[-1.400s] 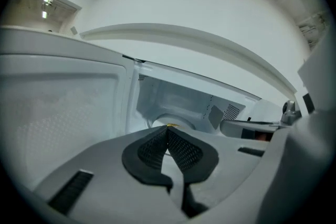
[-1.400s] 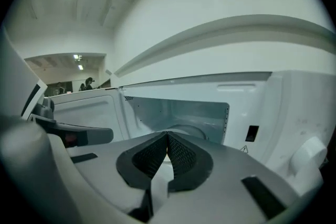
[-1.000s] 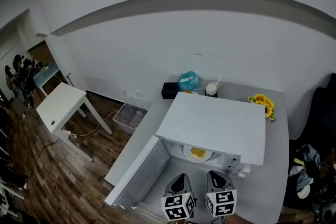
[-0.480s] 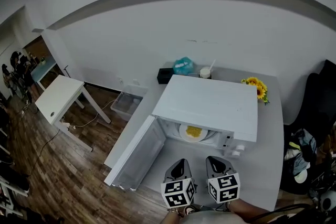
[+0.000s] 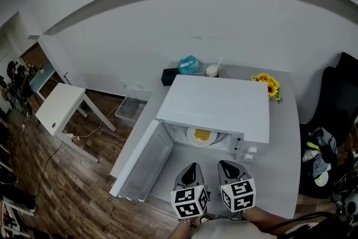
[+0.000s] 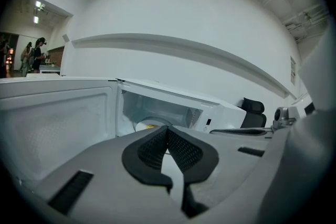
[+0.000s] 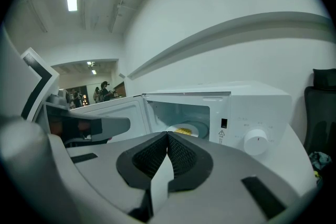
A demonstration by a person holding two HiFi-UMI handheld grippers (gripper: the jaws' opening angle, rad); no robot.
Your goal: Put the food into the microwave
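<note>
Head view — lying flat inside the white microwave [image 5: 215,101], a round plate of yellow food [image 5: 202,135], no long axis; door [image 5: 142,162] swung open leftward. In front, left gripper [image 5: 193,168] and right gripper [image 5: 226,165] — the 2 pairs of jaws pressed together, empty, aimed at the cavity.

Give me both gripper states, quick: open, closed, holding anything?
Left gripper: closed, holding nothing.
Right gripper: closed, holding nothing.
</note>
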